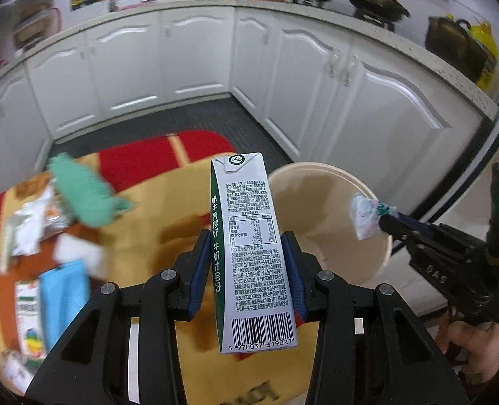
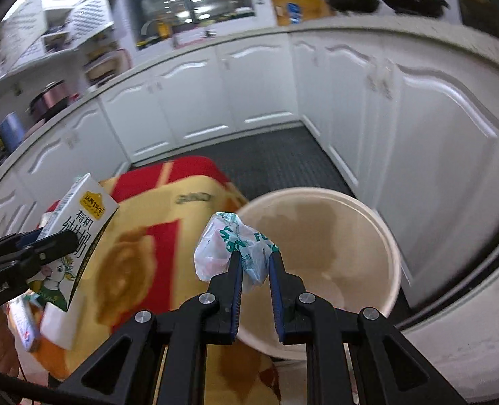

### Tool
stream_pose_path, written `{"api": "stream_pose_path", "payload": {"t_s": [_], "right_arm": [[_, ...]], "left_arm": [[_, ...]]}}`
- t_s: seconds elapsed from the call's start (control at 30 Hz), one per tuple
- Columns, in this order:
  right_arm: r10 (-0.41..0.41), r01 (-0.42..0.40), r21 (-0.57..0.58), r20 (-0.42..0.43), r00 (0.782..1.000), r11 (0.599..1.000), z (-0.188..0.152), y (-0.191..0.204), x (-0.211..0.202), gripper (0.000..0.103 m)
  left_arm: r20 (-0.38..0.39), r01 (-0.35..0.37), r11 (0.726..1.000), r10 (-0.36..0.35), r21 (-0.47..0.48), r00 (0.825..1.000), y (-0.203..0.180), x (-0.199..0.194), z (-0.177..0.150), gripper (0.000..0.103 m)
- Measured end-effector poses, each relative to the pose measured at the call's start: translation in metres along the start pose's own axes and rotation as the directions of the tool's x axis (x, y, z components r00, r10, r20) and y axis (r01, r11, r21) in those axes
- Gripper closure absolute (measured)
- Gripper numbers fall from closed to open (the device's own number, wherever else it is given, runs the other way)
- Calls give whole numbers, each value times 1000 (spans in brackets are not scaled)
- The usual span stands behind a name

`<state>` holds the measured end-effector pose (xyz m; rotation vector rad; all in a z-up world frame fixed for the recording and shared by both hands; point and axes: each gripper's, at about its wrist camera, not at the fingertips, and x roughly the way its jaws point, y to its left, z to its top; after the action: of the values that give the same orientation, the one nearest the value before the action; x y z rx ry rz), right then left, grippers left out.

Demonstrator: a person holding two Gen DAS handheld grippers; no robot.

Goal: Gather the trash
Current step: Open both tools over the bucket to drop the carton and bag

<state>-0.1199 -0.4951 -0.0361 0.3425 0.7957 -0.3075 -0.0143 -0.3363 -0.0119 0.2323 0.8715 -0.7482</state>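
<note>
- Cardboard milk carton [image 1: 254,253] sits upright between my left tool's [image 1: 247,270] blue pads, clamped across its narrow sides so the label faces the camera.
- Right tool [image 2: 254,266] is closed tight on a crumpled plastic wrapper [image 2: 232,246], pinched at one end, bulk hanging free.
- Both loads hover at the rim of the beige bin [image 2: 367,236]: carton just short of it, wrapper above its near edge.
- More litter lies on the patterned red-and-yellow cloth [image 1: 155,216] to the left, including a green rag [image 1: 84,195].

Left claw [image 1: 246,263] clamped, angled down; right claw [image 2: 254,270] pinched shut, angled down
</note>
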Motion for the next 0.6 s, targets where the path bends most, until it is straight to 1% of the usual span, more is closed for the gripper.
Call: {"api": "stream_pose_path", "payload": {"t_s": [0.2, 0.33, 0.4, 0.43, 0.47, 0.5, 0.53, 0.6], "right_arm": [[-59, 61, 34, -47, 997, 998, -10, -30, 20, 88], [-72, 76, 57, -73, 995, 995, -9, -48, 36, 88], [-80, 86, 62, -92, 993, 994, -8, -52, 44, 88], [-81, 89, 70, -104, 991, 994, -8, -55, 47, 86], [-92, 101, 79, -116, 989, 992, -8, -57, 49, 83], [-103, 113, 83, -120, 987, 990, -9, -59, 49, 72], [-106, 117, 87, -112, 988, 989, -10, -59, 47, 62], [-101, 110, 90, -99, 990, 990, -11, -61, 42, 61]], "left_arm": [[-38, 23, 1000, -23, 19, 999, -27, 35, 7, 64], [-50, 35, 999, -34, 20, 998, -38, 54, 11, 63], [-73, 50, 999, -49, 9, 996, -41, 64, 12, 63], [-87, 58, 998, -58, 2, 995, -40, 69, 12, 62], [-98, 72, 997, -72, -11, 993, -39, 72, 12, 57], [-99, 85, 996, -87, -22, 991, -38, 73, 12, 53], [-92, 102, 994, -105, -32, 990, -38, 72, 11, 52], [-78, 108, 994, -110, -30, 991, -37, 70, 11, 48]]}}
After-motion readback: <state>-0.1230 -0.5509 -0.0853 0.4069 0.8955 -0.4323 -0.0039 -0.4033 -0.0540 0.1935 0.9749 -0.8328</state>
